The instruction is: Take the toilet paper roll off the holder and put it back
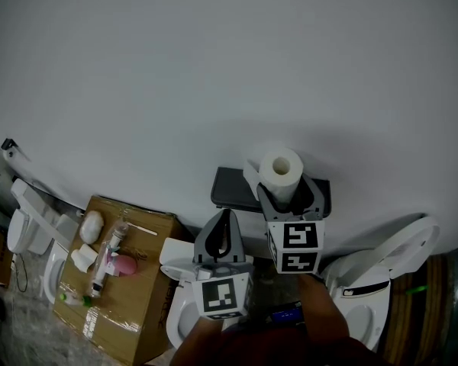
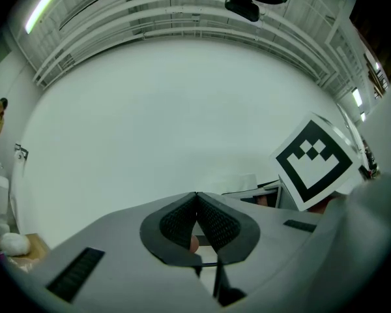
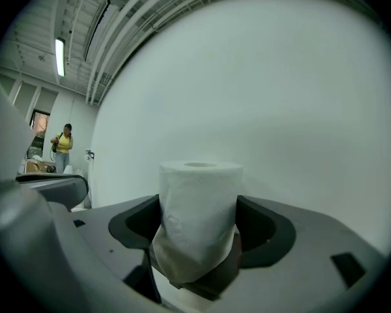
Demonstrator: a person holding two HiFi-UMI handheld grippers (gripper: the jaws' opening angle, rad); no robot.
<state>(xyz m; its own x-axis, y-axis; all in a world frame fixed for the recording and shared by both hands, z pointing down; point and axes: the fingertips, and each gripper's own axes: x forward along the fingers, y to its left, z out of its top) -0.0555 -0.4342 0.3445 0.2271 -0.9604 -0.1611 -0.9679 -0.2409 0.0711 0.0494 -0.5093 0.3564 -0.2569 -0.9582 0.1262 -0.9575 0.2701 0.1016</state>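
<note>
A white toilet paper roll (image 1: 281, 175) stands upright between the jaws of my right gripper (image 1: 287, 197), which is shut on it, just in front of the dark wall-mounted holder (image 1: 233, 189). In the right gripper view the roll (image 3: 199, 217) fills the gap between the dark pads, and a loose sheet hangs down its front. My left gripper (image 1: 224, 233) sits lower and to the left, jaws shut with nothing between them. In the left gripper view its tips (image 2: 197, 208) meet, and the right gripper's marker cube (image 2: 315, 162) shows at the right.
A white wall (image 1: 214, 67) fills most of the head view. Below stand white toilets (image 1: 382, 277) at right and others (image 1: 27, 219) at far left. A cardboard box (image 1: 114, 280) carries small toiletries. A person (image 3: 64, 145) in yellow stands far off.
</note>
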